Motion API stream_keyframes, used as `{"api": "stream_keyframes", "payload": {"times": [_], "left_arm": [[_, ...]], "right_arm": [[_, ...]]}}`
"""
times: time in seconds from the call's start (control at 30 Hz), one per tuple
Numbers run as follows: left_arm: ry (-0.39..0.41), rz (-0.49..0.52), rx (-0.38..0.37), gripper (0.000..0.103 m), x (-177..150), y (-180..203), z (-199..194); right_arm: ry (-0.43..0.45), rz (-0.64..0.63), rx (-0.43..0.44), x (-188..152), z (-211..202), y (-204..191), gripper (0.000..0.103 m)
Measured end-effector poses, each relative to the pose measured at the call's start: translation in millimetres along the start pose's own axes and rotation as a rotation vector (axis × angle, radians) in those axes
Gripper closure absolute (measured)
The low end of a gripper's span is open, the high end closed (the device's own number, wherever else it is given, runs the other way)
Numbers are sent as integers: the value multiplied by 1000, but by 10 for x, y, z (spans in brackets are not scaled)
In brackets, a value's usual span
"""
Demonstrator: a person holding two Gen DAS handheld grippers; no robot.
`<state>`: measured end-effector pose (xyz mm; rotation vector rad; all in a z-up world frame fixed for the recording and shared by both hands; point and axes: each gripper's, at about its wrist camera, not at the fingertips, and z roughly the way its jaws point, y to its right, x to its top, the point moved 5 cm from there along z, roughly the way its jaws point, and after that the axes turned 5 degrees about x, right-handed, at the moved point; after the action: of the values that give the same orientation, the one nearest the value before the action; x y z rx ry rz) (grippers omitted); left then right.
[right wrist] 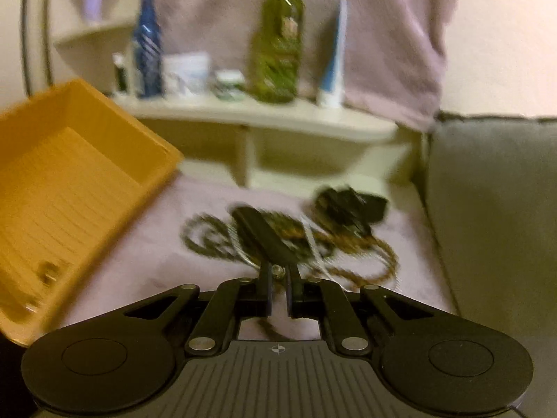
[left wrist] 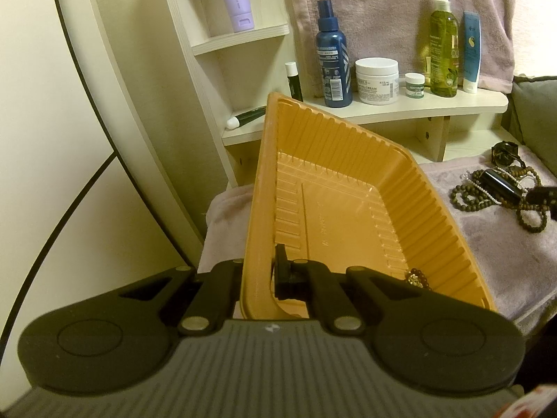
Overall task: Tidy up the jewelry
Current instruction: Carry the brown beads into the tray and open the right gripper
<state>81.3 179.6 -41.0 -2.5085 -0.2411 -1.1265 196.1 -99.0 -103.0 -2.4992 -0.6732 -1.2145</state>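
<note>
— Nearest the lens, what is the left gripper [left wrist: 259,275] doing?

— Its jaws are clamped on the near wall of the orange tray [left wrist: 400,188], one finger outside, one inside. That tray is tilted, lifted at an angle over the pale purple towel [left wrist: 487,244].

— Anything in it?

— One small beaded piece with a gold charm [left wrist: 416,278], lying in the near corner.

— And the rest of the jewelry?

— A tangle of brown bead strands [left wrist: 487,198] on the towel, to the right of the tray and apart from it, with a dark cylinder [left wrist: 501,183] lying across it (a pearl string is mixed in too).

— Right gripper [right wrist: 278,287]?

— Low over that tangle; the jaws are nearly together, with a narrow gap and something small and pale [right wrist: 277,271] at the tips. The view is blurred, so I cannot tell whether it is pinched.

— Behind?

— A shelf [left wrist: 417,106] with bottles and jars.
</note>
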Motion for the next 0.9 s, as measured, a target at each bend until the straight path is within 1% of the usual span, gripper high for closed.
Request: {"api": "stream_keyframes", "payload": {"times": [0.17,0.3,0.37,0.47,0.57,0.73,0.8,0.83,0.87,0.9], "left_arm": [[0,0,0,100,-5,3,-6],[0,-1,0,100,-9,6,-8],[0,-2,-1,100,-11,9,-10],[0,-4,-3,100,-19,8,-11],[-1,-5,-5,100,-18,3,-7],[-2,-7,-6,100,-18,0,0],[-2,-8,-7,100,-17,-4,1],[-2,-9,-7,100,-16,-3,1],[-2,-8,-8,100,-17,0,0],[-2,-7,-7,100,-17,-2,0]], "right_arm": [[48,-20,194,235,-164,-394,95],[59,-104,330,331,-258,-769,95],[50,-141,375,326,-252,-929,95],[27,-181,429,277,-238,-1090,95],[10,-206,458,231,-227,-1205,95],[2,-236,491,220,-218,-1265,95],[4,-237,520,219,-229,-1280,95],[-4,-233,531,217,-222,-1288,93],[-8,-228,535,216,-216,-1292,85],[-1,-225,535,219,-222,-1293,65]]}}
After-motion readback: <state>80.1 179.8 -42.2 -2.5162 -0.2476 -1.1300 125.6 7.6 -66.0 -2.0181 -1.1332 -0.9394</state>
